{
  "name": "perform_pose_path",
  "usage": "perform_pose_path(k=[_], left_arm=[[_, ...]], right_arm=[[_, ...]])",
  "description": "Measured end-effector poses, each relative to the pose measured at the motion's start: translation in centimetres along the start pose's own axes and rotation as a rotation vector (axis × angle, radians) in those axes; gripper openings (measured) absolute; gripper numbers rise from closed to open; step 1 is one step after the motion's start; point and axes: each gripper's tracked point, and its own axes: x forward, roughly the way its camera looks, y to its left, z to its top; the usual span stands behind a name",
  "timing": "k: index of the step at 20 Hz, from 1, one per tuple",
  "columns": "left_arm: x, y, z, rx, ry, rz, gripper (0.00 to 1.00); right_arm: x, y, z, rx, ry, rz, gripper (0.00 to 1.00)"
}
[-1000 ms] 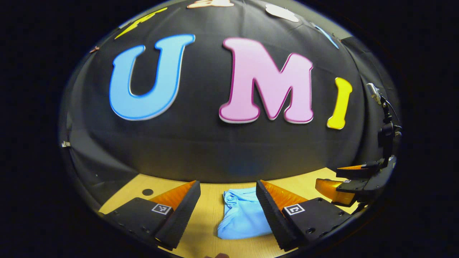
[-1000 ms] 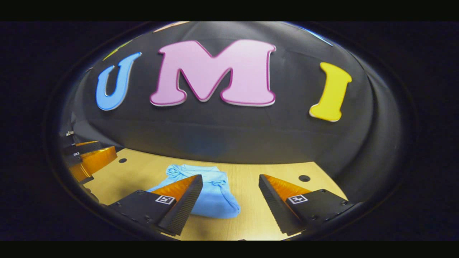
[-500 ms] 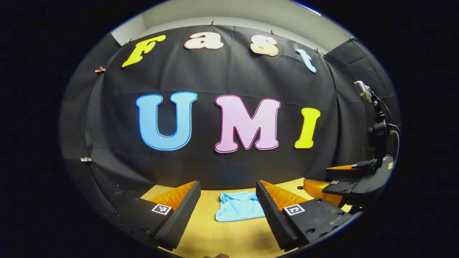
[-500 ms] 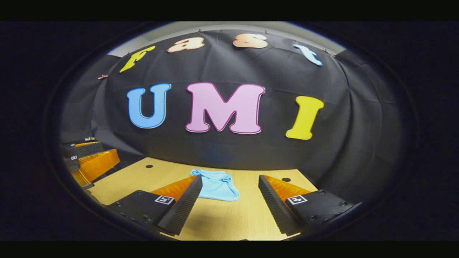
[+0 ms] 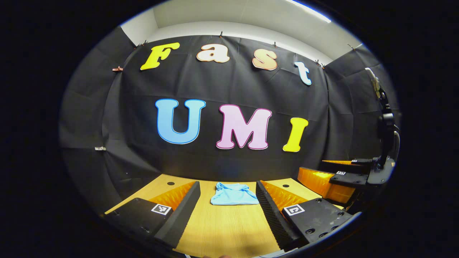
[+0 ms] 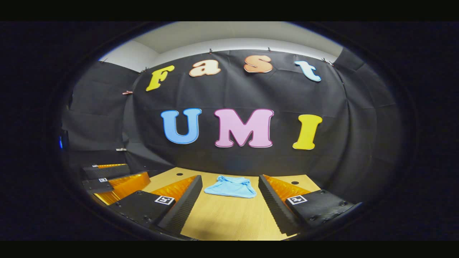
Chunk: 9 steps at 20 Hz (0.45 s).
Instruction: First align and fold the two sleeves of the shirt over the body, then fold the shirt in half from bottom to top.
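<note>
A light blue shirt [image 5: 234,194] lies folded into a small bundle on the wooden table [image 5: 222,225], far ahead near the back wall. The right gripper view has the same shirt [image 6: 231,187] between and beyond its fingers. My left gripper [image 5: 226,215] is open, empty, and well short of the shirt. My right gripper [image 6: 229,209] is open and empty too, also held back from the shirt. In the left gripper view the right gripper [image 5: 335,175] hangs at the right edge. The left gripper [image 6: 111,177] appears at the left edge of the right gripper view.
The black cloth wall rises right behind the table's far edge. Small round holes [image 5: 285,186] mark the tabletop near the back corners. A camera on a dark stand [image 5: 385,122] stands at the far right in the left gripper view.
Both grippers have drawn back and away from the shirt, which now looks smaller and farther off. The shirt stays folded on the table. Both stay open.
</note>
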Motion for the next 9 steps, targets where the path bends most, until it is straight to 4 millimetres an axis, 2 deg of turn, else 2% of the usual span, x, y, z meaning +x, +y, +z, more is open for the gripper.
perform_pose_path(k=[1,4,7,9], left_arm=[[-1.0,-0.2,-0.2,0.01,0.002,0.001,0.98],[-3.4,-1.4,0.1,0.038,-0.003,0.0,0.94],[-4.8,-2.2,1.0,0.036,-0.018,-0.001,0.98],[-5.2,-1.8,1.8,0.055,-0.037,0.009,0.98]], right_arm=[[-1.1,0.8,0.5,-0.009,-0.012,0.009,0.97],[-3.2,1.3,0.4,-0.017,-0.031,0.023,0.97],[-4.2,1.1,-0.4,-0.005,-0.012,0.025,0.97],[-4.5,0.6,-0.7,0.019,0.004,0.012,0.98]])
